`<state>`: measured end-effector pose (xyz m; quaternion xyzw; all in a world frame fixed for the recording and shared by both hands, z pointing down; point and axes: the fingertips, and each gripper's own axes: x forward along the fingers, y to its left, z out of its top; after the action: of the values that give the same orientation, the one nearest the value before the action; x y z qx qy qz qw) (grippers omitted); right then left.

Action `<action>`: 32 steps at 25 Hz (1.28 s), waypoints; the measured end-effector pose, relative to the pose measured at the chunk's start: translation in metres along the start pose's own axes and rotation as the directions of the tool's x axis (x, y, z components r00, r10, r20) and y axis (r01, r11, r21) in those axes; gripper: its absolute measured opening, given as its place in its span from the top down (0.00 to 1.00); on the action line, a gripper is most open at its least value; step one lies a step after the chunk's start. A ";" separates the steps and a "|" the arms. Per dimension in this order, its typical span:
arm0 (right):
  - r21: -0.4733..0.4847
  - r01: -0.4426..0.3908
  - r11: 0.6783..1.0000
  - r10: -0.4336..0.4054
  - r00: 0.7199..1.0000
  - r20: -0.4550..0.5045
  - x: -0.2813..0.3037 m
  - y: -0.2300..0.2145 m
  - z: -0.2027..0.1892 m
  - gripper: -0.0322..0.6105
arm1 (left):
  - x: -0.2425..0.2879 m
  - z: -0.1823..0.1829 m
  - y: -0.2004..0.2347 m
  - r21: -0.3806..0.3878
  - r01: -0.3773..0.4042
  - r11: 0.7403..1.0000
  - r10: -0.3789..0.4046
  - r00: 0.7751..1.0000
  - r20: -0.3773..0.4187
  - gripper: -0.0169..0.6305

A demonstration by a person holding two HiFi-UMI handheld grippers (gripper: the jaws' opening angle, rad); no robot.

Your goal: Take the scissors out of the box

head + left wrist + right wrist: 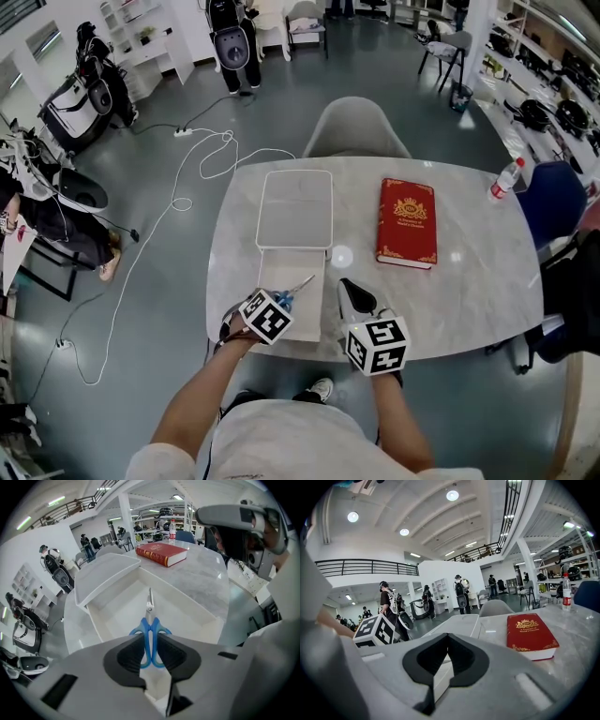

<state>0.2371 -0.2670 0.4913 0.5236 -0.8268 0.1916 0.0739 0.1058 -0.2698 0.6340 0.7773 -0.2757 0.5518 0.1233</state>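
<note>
Clamping the blue handles of the scissors [150, 626] between its dark pads, the left gripper [281, 305] points steeply down over the open white box [305, 323]. The pads press on both handle loops from the outside, and the closed steel blades run straight ahead from the jaws, over the inside of the box. From the left gripper view I cannot tell whether the blade tip touches the box floor or hangs just above it.

The right gripper [347, 286] sits just beside the box's right wall, aimed nearly level across the table. Its jaws are together and nothing is between them.

The box stands at the near edge of the pale marble table [469, 291]. Its shallow white lid [295, 208] lies on the far side of it, hollow side up, touching the box's far edge. To the right of the lid, apart from it, a red hardcover book [407, 223] with gold ornament lies flat. A water bottle [504, 180] with a red cap stands near the table's far right edge. A grey chair [356, 127] is drawn up to the far side.
</note>
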 end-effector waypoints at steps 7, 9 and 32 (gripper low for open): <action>-0.005 0.005 1.000 -0.005 1.000 0.003 0.001 0.011 0.001 0.94 | -0.026 0.005 0.008 -0.009 -0.032 0.999 0.033 0.996 0.088 0.85; -0.009 0.009 1.000 -0.009 1.000 0.003 0.001 0.015 0.001 0.94 | -0.031 0.005 0.010 0.001 -0.043 0.999 0.043 0.993 0.107 0.85; -0.061 0.159 0.985 -0.153 0.984 0.093 -0.008 0.062 0.040 0.94 | -0.134 0.036 0.060 -0.019 -0.094 0.995 0.091 0.862 0.499 0.85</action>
<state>0.1885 -0.2528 0.4370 0.5918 -0.7919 0.1337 0.0701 0.0685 -0.2977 0.4897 0.8798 -0.3333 0.3382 0.0190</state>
